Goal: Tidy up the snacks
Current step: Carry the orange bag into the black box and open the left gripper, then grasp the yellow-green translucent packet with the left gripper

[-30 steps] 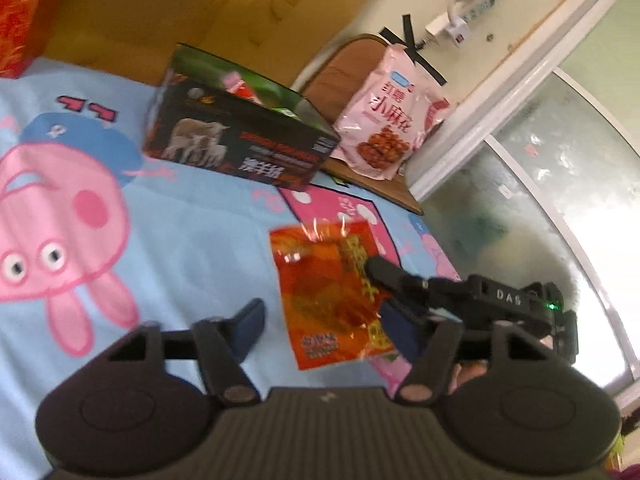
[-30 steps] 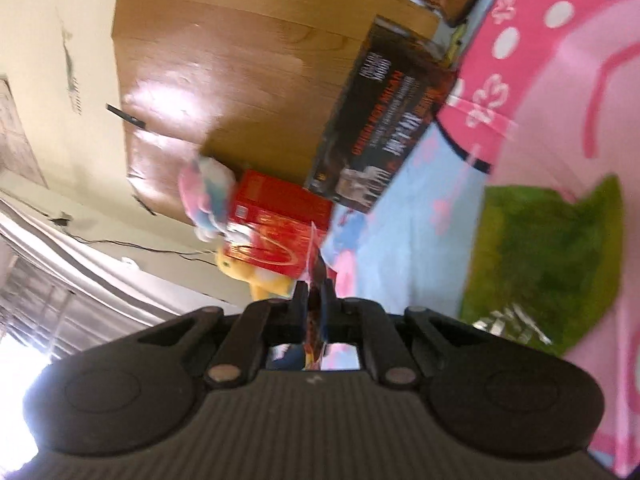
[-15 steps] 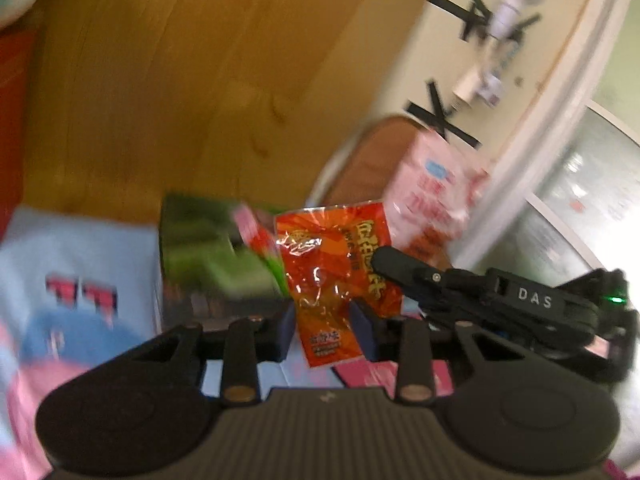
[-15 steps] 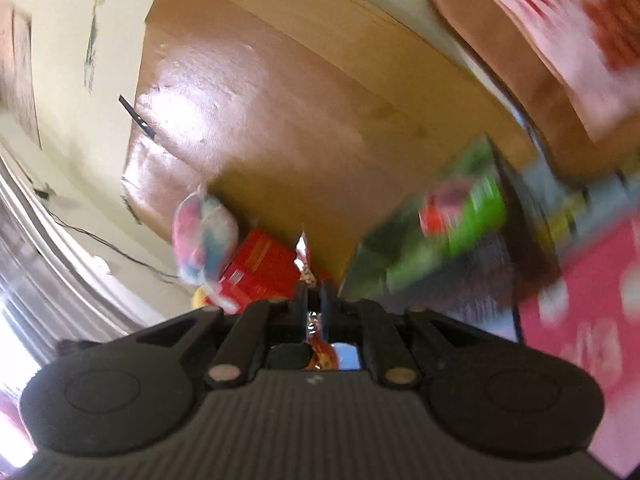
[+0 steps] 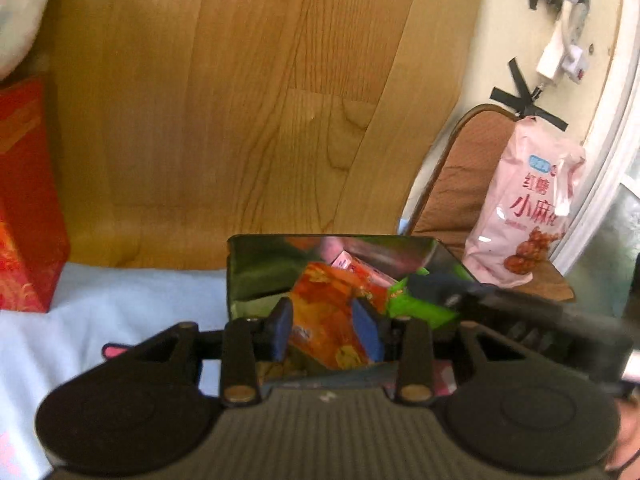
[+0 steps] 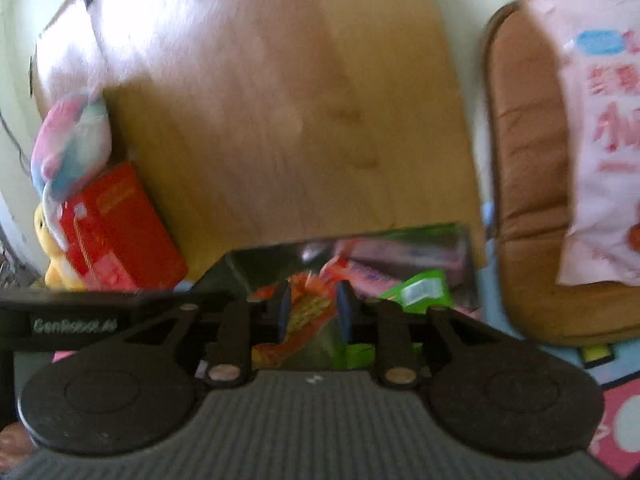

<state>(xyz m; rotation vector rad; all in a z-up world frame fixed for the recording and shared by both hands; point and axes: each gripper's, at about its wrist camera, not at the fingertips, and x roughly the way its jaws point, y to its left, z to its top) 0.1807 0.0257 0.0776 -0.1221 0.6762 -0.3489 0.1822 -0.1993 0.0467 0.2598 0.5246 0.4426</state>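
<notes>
An orange snack packet (image 5: 326, 318) lies in the open dark box (image 5: 256, 264), among a pink packet (image 5: 360, 270) and a green packet (image 5: 416, 306). My left gripper (image 5: 326, 330) hovers over the box, its blue pads apart on either side of the orange packet. My right gripper (image 6: 312, 314) is also over the box (image 6: 240, 258) with its jaws parted around the orange packet (image 6: 308, 312). The right gripper's body shows at the right of the left wrist view (image 5: 520, 314). Whether either gripper touches the packet cannot be told.
A wooden headboard (image 5: 240, 100) stands behind the box. A red box (image 5: 24, 208) sits at the left on the blue blanket (image 5: 120, 304). A large pink snack bag (image 5: 528, 208) leans on a brown cushion (image 5: 464, 184) at the right.
The right gripper carried the orange packet up from the blanket and over to the box, then opened. The left gripper followed and now straddles the packet in the box.
</notes>
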